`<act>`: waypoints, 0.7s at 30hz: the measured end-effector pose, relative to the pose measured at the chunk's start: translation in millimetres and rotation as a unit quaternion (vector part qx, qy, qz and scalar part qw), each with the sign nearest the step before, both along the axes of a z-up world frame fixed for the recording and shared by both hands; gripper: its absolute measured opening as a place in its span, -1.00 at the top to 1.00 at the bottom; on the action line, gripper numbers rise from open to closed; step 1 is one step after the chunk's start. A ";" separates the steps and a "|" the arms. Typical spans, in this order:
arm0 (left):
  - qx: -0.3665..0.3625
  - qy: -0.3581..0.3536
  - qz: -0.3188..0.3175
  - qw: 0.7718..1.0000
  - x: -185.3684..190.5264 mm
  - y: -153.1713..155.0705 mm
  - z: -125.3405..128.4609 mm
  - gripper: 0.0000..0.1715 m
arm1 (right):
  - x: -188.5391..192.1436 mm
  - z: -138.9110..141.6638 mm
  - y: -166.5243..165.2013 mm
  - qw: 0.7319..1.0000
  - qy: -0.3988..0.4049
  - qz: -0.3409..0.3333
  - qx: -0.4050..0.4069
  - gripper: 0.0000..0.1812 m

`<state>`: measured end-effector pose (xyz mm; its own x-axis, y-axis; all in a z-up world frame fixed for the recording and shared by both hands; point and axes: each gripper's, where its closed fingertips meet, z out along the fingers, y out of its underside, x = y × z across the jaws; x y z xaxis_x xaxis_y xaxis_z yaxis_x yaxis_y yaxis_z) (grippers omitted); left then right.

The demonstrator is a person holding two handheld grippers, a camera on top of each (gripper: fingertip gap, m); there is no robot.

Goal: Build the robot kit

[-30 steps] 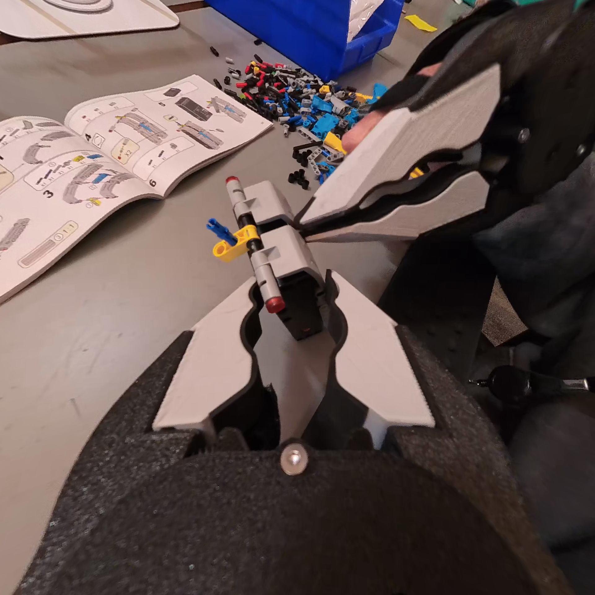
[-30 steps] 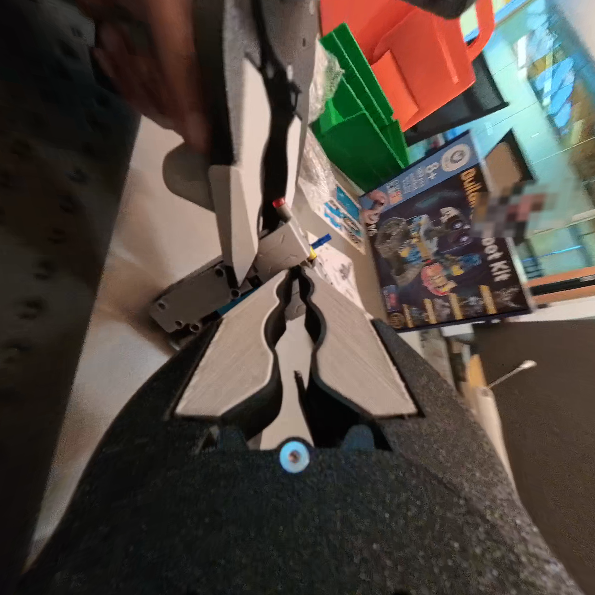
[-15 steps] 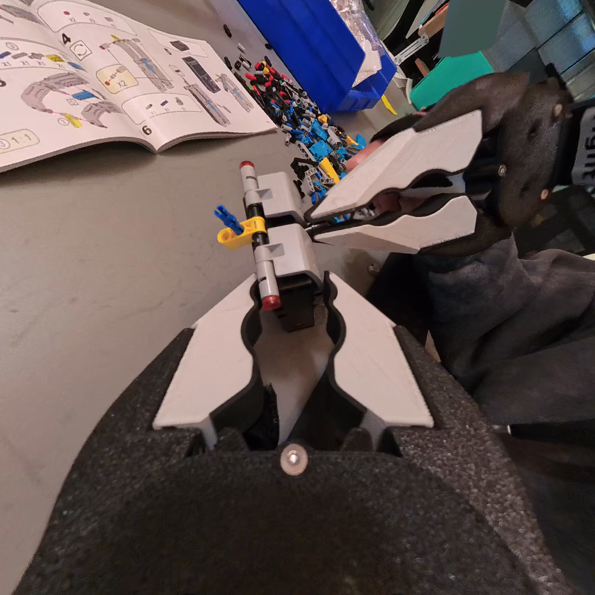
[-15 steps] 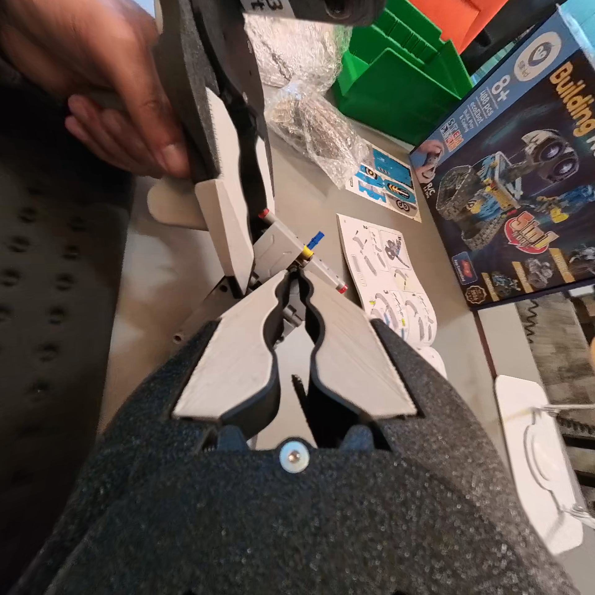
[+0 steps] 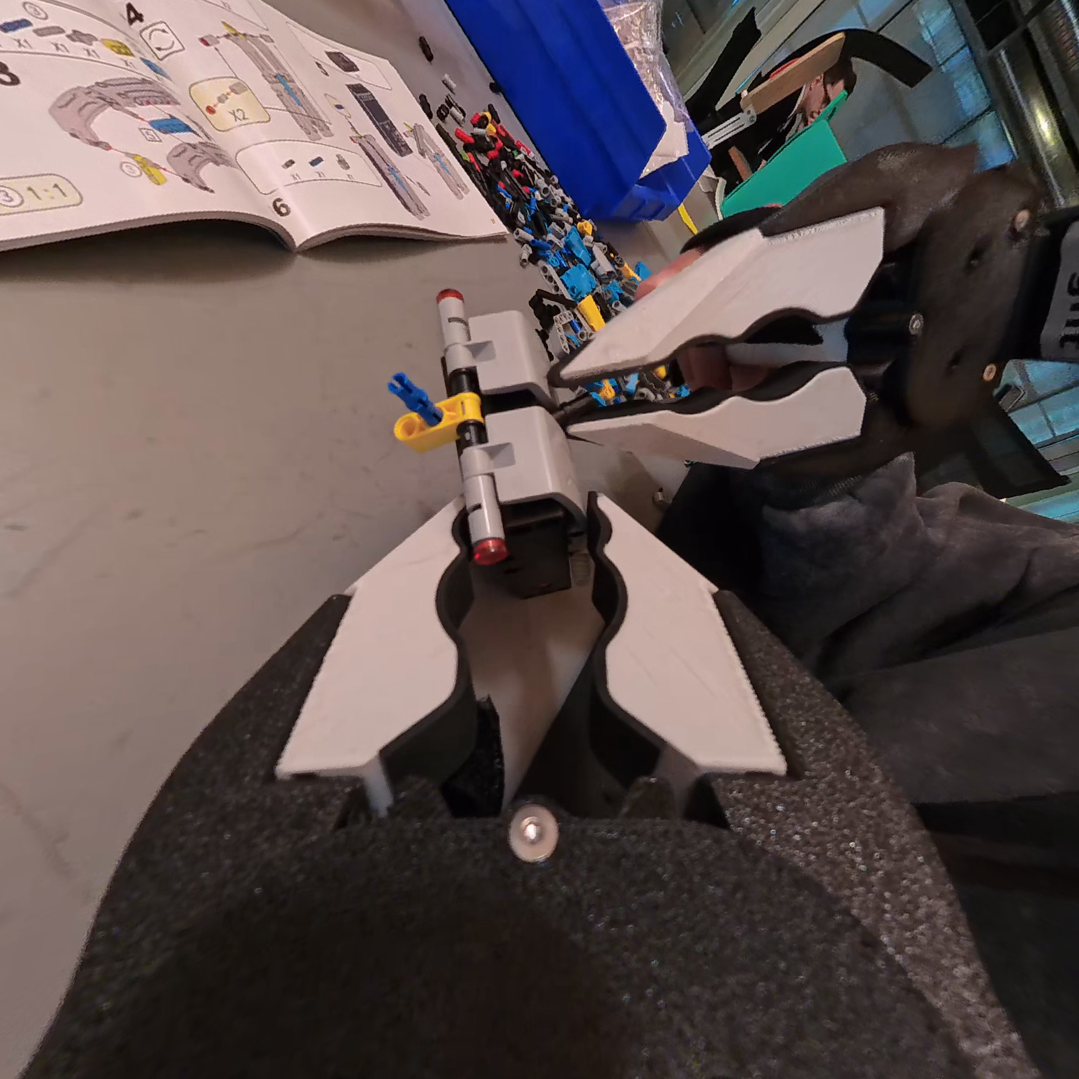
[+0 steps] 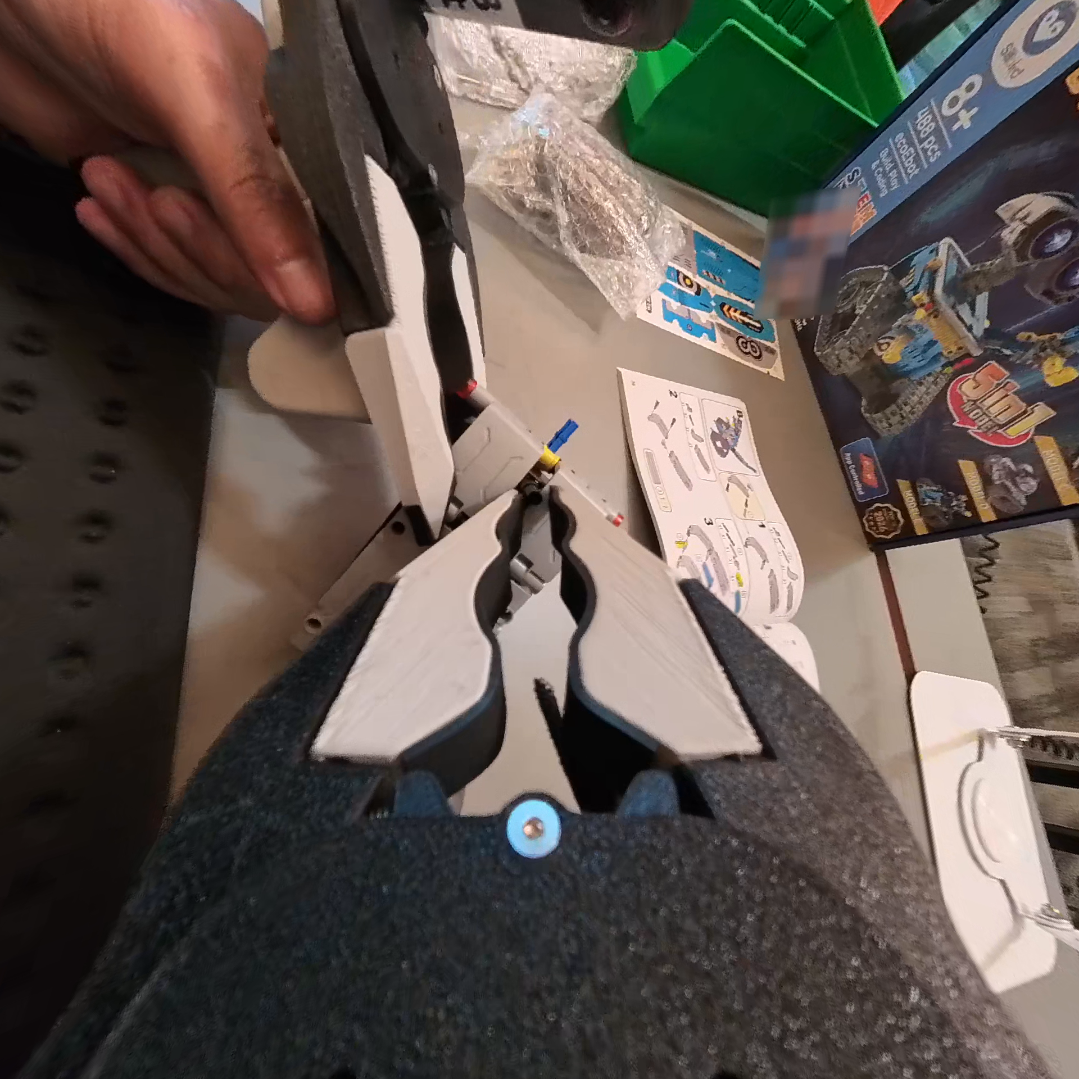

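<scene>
1. Two claws of mine meet on one grey building-block assembly point(image 5: 525, 444) carrying a yellow connector and blue pin, above the grey bench point(image 5: 175, 467): my left claw point(image 5: 528, 514) is clamped on its black end.
2. My right claw point(image 6: 534, 496) pinches a small grey piece at its middle.
3. Beyond lie an open white instruction booklet point(image 5: 233, 117), a loose pile of small plastic pieces point(image 5: 549, 233), and a blue plastic bin point(image 5: 572, 105).

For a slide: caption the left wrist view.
Left gripper clamps a grey brick assembly above the table while the right gripper pinches its far side.
</scene>
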<state>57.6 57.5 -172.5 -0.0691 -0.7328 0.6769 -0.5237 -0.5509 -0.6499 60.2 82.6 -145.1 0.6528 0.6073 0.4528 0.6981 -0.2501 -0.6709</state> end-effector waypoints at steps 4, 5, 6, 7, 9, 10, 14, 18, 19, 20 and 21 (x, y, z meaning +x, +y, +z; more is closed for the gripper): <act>-0.008 0.001 0.001 1.000 -0.1 0.7 -0.4 0.58 | 0.8 -0.4 1.4 1.000 0.015 -0.001 -0.001 0.90; -0.012 0.002 0.001 1.000 -0.1 0.9 -0.6 0.58 | 0.7 -0.6 1.7 1.000 0.015 -0.001 0.000 0.90; -0.015 0.003 0.001 1.000 -0.1 1.2 -0.9 0.58 | 0.9 -0.9 2.1 1.000 0.016 -0.002 0.000 0.90; -0.018 0.004 0.001 1.000 0.0 1.4 -1.2 0.58 | 1.2 -1.0 2.7 1.000 0.018 -0.003 0.000 0.90; -0.025 0.006 0.002 1.000 0.1 2.0 -1.8 0.58 | 1.6 -1.6 3.5 1.000 0.023 -0.004 -0.002 0.89; -0.028 0.007 0.002 1.000 0.1 2.2 -2.1 0.58 | 1.7 -1.7 3.7 1.000 0.026 -0.005 -0.002 0.89; -0.037 0.011 0.004 0.999 0.4 3.2 -3.5 0.58 | 0.3 -4.5 3.6 0.999 0.033 -0.001 -0.008 0.94; -0.048 0.015 0.007 0.999 0.4 4.5 -4.7 0.58 | -0.9 -1.6 3.5 1.000 0.009 0.006 0.011 0.97; -0.050 0.015 0.006 0.999 0.5 4.6 -4.8 0.58 | -0.5 -0.6 3.6 1.000 -0.003 0.006 0.015 0.97; -0.049 0.015 0.006 0.999 0.6 4.4 -4.7 0.58 | 1.5 -0.6 4.0 1.000 -0.025 0.003 0.018 0.97; -0.047 0.013 0.005 0.999 0.7 4.1 -4.4 0.58 | 2.7 -3.3 3.1 0.999 -0.053 0.004 0.012 0.97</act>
